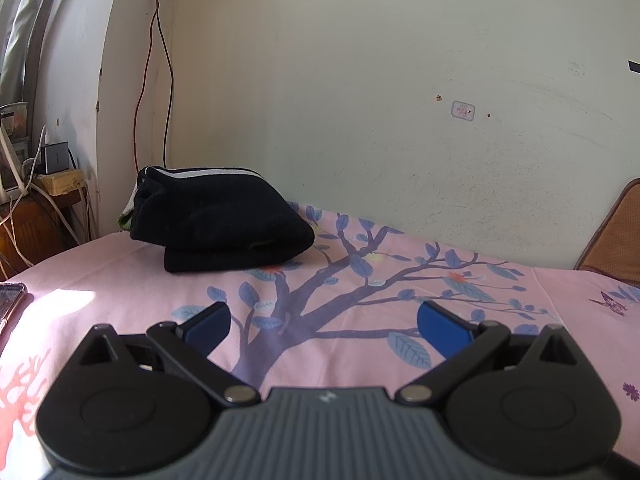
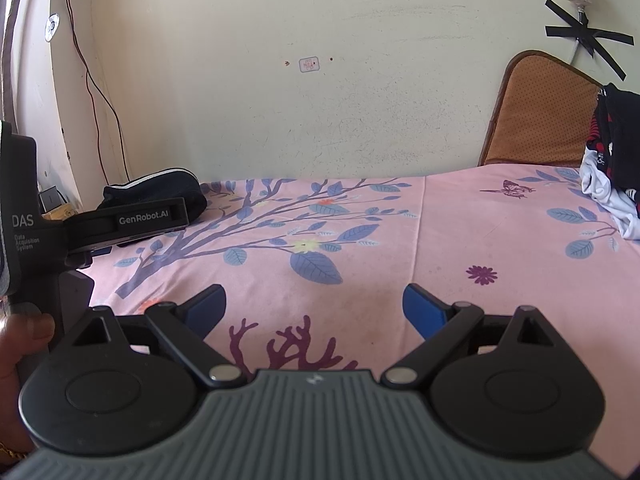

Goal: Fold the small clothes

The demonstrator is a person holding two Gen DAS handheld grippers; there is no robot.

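A folded black garment (image 1: 218, 220) with a white stripe lies on the pink floral bedsheet (image 1: 360, 360) at the far left by the wall; it also shows in the right wrist view (image 2: 160, 190). A heap of unfolded clothes (image 2: 612, 168), black, red and white, lies at the right edge of the bed. My left gripper (image 1: 324, 326) is open and empty, low over the sheet, well short of the folded garment. My right gripper (image 2: 314, 308) is open and empty over the sheet. The left gripper's body (image 2: 120, 224) shows at the left of the right wrist view.
The wall (image 1: 360, 80) runs along the far side of the bed. A brown cushion (image 2: 536, 116) leans at the right. A side table with chargers and cables (image 1: 48, 176) stands at the far left. A phone-like object (image 1: 10, 300) lies at the bed's left edge.
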